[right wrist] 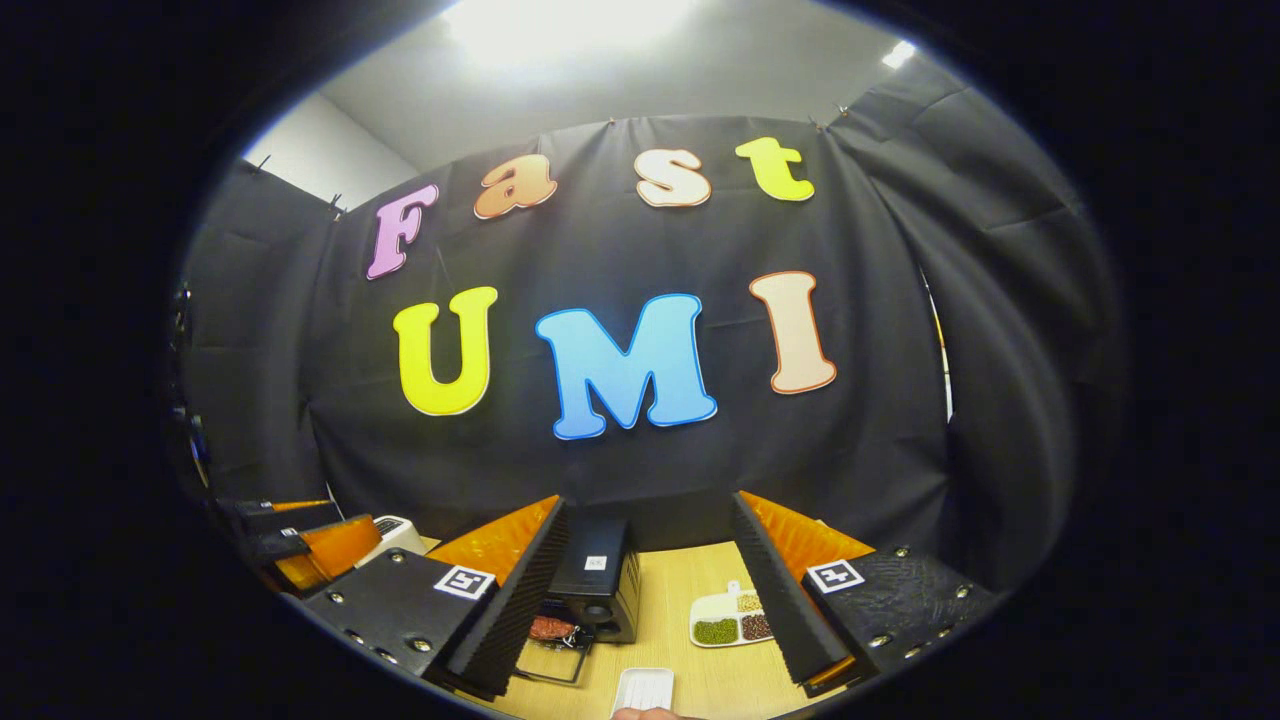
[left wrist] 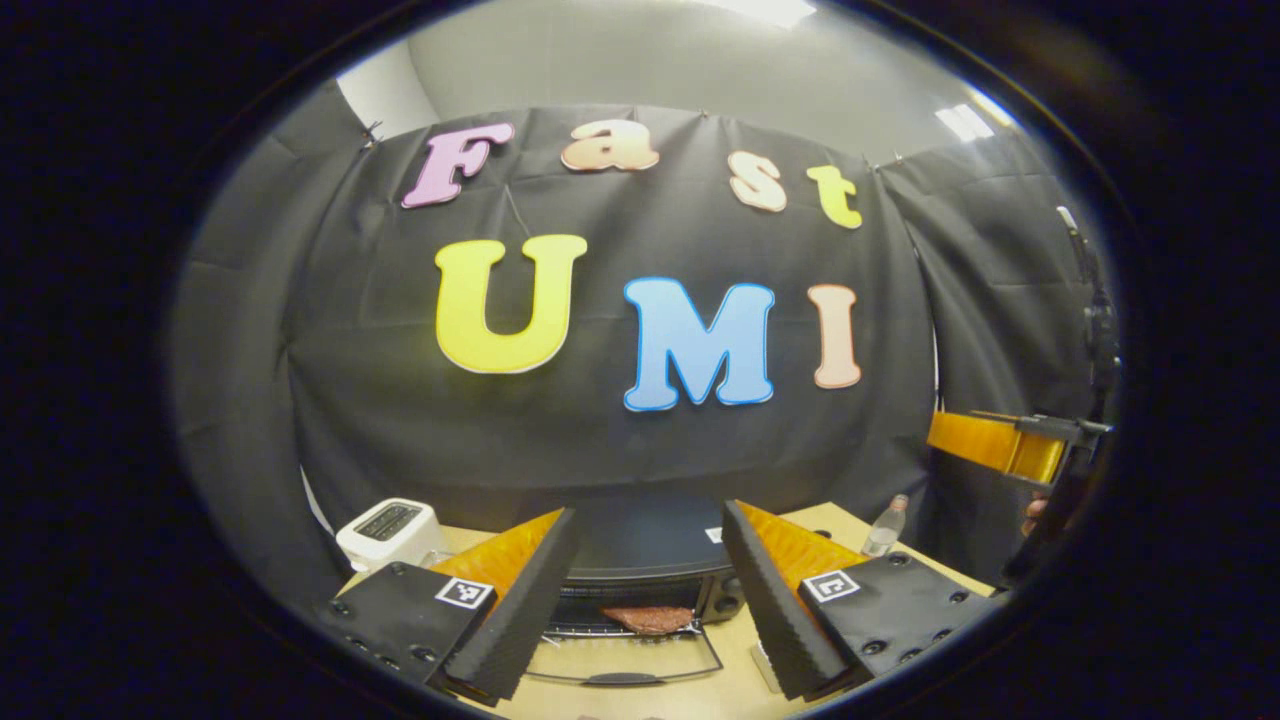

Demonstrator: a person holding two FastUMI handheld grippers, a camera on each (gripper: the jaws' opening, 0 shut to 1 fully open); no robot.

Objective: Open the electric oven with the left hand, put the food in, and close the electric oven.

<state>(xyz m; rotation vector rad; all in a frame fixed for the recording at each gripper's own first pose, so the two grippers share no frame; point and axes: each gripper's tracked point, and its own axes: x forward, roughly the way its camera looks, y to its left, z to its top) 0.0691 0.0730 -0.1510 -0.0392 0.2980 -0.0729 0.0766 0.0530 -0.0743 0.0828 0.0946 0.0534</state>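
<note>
The left gripper view is facing the oven [left wrist: 640, 565] head-on from close above the table [left wrist: 735, 665]. The right gripper view is looking from farther right, catching the same oven [right wrist: 598, 585] at an angle.

A white toaster [left wrist: 388, 530] is placed on the wooden table [left wrist: 740, 650], at its left side. A small clear bottle [left wrist: 886, 527] is set upright near the right edge. A divided dish [right wrist: 728, 618] with green and brown grains and a white tray [right wrist: 643, 689] are laid on the table.
</note>
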